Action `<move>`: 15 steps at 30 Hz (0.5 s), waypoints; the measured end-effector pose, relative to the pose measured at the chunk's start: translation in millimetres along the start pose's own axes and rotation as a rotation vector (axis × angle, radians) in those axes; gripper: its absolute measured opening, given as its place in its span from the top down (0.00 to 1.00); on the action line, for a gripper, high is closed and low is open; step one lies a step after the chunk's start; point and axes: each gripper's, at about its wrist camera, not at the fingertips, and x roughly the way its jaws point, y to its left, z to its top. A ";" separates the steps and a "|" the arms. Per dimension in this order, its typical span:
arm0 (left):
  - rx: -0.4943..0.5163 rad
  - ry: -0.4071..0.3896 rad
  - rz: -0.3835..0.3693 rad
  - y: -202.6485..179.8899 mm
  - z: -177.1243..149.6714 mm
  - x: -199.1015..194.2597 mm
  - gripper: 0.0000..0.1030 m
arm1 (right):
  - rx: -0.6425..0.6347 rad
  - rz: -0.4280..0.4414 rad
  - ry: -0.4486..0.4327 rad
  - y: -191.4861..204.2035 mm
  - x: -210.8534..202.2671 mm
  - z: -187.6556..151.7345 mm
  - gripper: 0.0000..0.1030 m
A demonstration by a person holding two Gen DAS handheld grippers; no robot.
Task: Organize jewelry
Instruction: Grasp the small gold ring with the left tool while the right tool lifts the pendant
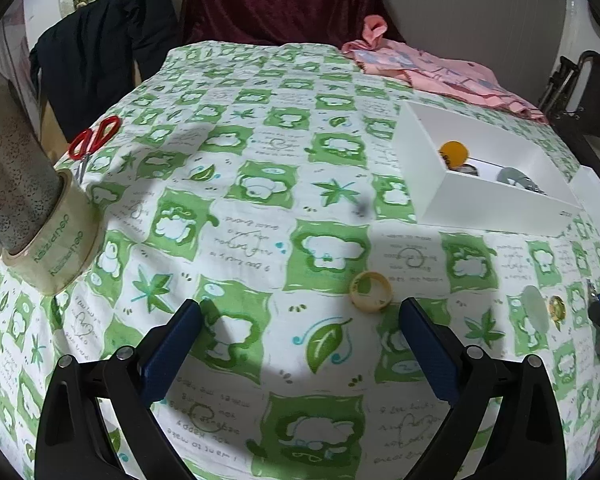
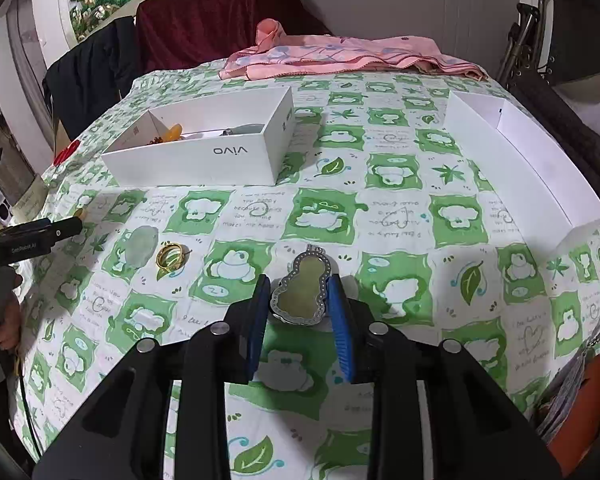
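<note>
My right tool (image 2: 299, 294) brackets the gourd-shaped pendant (image 2: 301, 290), its blue pads touching the beaded metal rim; whether it has lifted off the bench I cannot tell. The white box (image 2: 204, 156) by the far edge likely receives it. My left tool (image 1: 300, 312) hangs wide open, empty, near a cream ring (image 1: 370, 291).

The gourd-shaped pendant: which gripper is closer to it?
Right. The right gripper has the gourd pendant between its blue fingers; the left gripper hovers open near a cream ring, off to the pendant's left.
</note>
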 end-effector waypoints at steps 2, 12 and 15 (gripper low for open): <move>0.015 -0.010 -0.017 -2.4 -0.6 -2.2 0.06 | -0.004 -0.004 0.000 1.5 -0.3 -0.5 0.72; 0.145 -0.027 -0.045 -25.7 -6.8 -6.6 0.25 | 0.002 0.005 0.000 0.0 -0.6 -0.9 0.72; 0.151 -0.033 -0.056 -26.0 -7.3 -7.7 0.33 | 0.003 0.005 0.000 0.4 -0.5 -0.9 0.72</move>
